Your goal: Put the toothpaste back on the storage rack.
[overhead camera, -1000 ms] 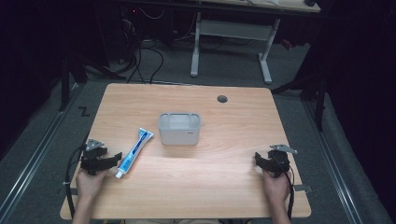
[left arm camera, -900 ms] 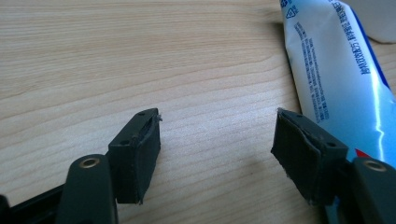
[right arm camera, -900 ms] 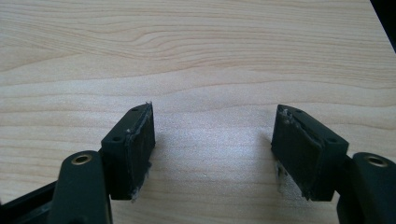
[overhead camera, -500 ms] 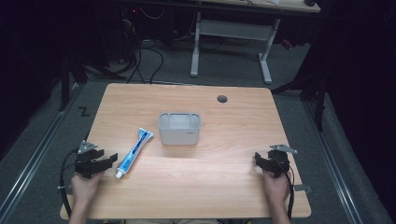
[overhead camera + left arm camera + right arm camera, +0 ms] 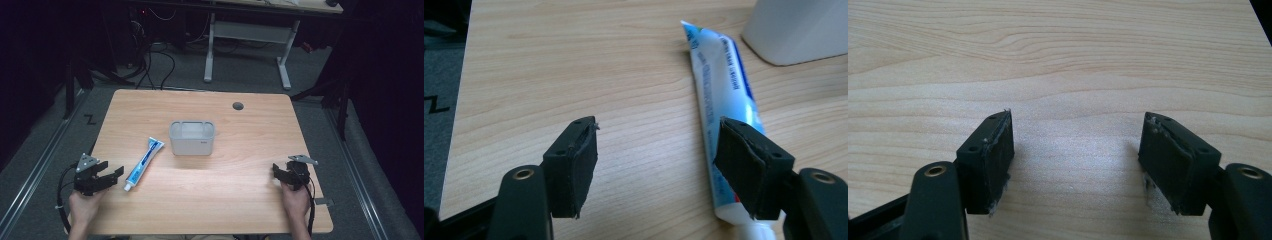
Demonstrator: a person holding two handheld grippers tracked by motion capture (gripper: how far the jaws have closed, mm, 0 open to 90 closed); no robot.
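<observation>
A white and blue toothpaste tube (image 5: 144, 162) lies flat on the wooden table (image 5: 215, 200), its cap end toward the person. My left gripper (image 5: 117, 173) hovers just left of that cap end. In the left gripper view the left gripper (image 5: 656, 137) is open, its jaws have just been opening, and only bare wood lies between them. The tube (image 5: 721, 90) runs past the right-hand jaw. My right gripper (image 5: 276, 170) rests near the table's right front, and in the right gripper view it (image 5: 1078, 127) is open over bare wood.
A translucent white rectangular container (image 5: 192, 137) stands upright at the table's middle, just right of the tube's far end; its corner (image 5: 799, 30) appears in the left gripper view. A cable hole (image 5: 238, 106) sits near the far edge. Beyond the table is dark floor with desk legs.
My left gripper has drawn back to the left and a little up, away from the tube's cap end. The tube, the container and the right gripper have stayed put.
</observation>
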